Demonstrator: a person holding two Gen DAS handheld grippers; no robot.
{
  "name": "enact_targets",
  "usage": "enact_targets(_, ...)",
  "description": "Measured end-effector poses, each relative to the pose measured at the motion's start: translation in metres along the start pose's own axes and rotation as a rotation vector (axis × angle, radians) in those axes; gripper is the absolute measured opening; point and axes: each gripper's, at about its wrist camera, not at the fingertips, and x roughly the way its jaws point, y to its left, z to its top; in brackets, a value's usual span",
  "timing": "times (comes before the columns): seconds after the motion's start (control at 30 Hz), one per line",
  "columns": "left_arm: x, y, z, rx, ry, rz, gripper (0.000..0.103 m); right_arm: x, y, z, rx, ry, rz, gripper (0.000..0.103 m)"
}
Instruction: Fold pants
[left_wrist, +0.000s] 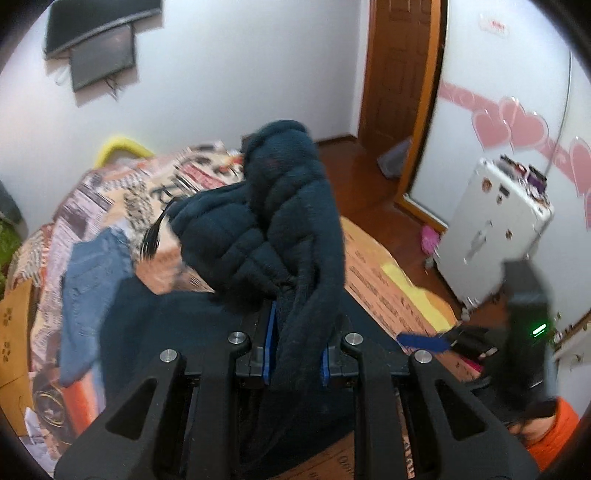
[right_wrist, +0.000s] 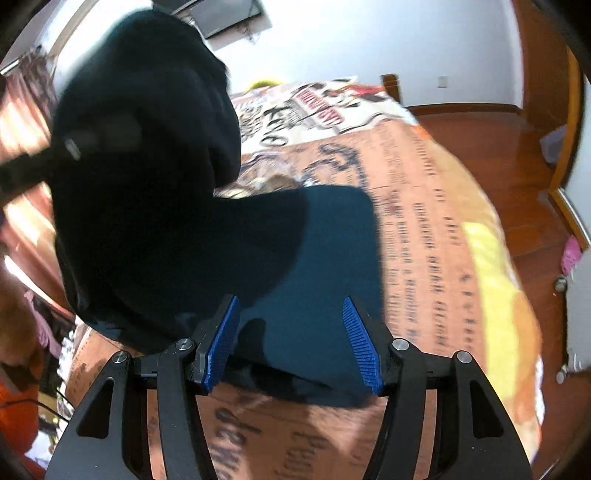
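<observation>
On my left, the left gripper (left_wrist: 297, 354) is pinching a thick bunch of the dark pants (left_wrist: 258, 229); the cloth fills the narrow gap between the blue pads (left_wrist: 270, 343) and rises in a heap above the jaws, with a black drawstring (left_wrist: 155, 236) dangling from its left side. The rest of the pants lies spread on the printed bedspread (left_wrist: 384, 273), just beside a pair of blue jeans (left_wrist: 88, 280) further left.

I judge this fabric soft, thick and fairly heavy for cloth, something like fleece. It will sag and bunch wherever I do not support it, and it will not hold a crease by itself. It does not look slippery, so the ribbed pads should keep their bite on a doubled layer.

On my right, the right gripper (right_wrist: 291, 339) has its jaws spread, with nothing pressed between them. It hovers over the flat part of the pants (right_wrist: 325, 240) on the bedspread (right_wrist: 424, 221), while the lifted bunch looms dark at upper left in this view.

My judgement is that the best hold for this hand is the near edge or right corner of the flat panel, taken through both layers. Pinching mid-panel would only pull up a tent of cloth.
</observation>
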Motion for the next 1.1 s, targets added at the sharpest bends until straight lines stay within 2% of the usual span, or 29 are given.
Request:
enact_targets(0.1, 0.020, -0.011, -0.009, 0.003, 0.061, -0.040, 0.018, -0.015, -0.014, -0.005, 0.017, -0.012, -0.058, 0.056)
enact_targets(0.2, 0.034, -0.021, -0.021, 0.020, 0.109, -0.061, 0.018, -0.021, -0.028, -0.011, 0.049, -0.009, -0.081, 0.056)
enact_targets(0.33, 0.046, -0.043, -0.041, 0.092, 0.150, -0.036, 0.018, -0.026, -0.038, -0.019, 0.083, -0.005, -0.093, 0.056)
enact_targets(0.47, 0.057, -0.057, -0.060, 0.176, 0.191, 0.002, 0.023, -0.027, -0.041, -0.023, 0.105, -0.003, -0.095, 0.056)
enact_targets(0.57, 0.056, -0.062, -0.058, 0.188, 0.212, 0.009, 0.031, -0.031, -0.040, -0.023, 0.109, -0.005, -0.092, 0.056)
enact_targets(0.67, 0.052, -0.058, -0.056, 0.147, 0.235, -0.045, 0.043, -0.035, -0.037, -0.025, 0.105, -0.013, -0.088, 0.056)
enact_targets(0.73, 0.046, -0.054, -0.053, 0.112, 0.244, -0.116, 0.063, -0.036, -0.037, -0.024, 0.100, -0.014, -0.085, 0.056)
enact_targets(0.83, 0.032, -0.054, -0.052, 0.096, 0.226, -0.142, 0.067, -0.038, -0.032, -0.024, 0.086, -0.021, -0.087, 0.056)
enact_targets(0.97, 0.012, -0.043, -0.045, 0.076, 0.192, -0.093, 0.067, -0.041, -0.028, -0.022, 0.077, -0.032, -0.089, 0.056)
enact_targets(1.1, -0.013, -0.005, -0.026, 0.027, 0.116, -0.029, 0.070, -0.043, -0.025, -0.023, 0.076, -0.038, -0.079, 0.056)
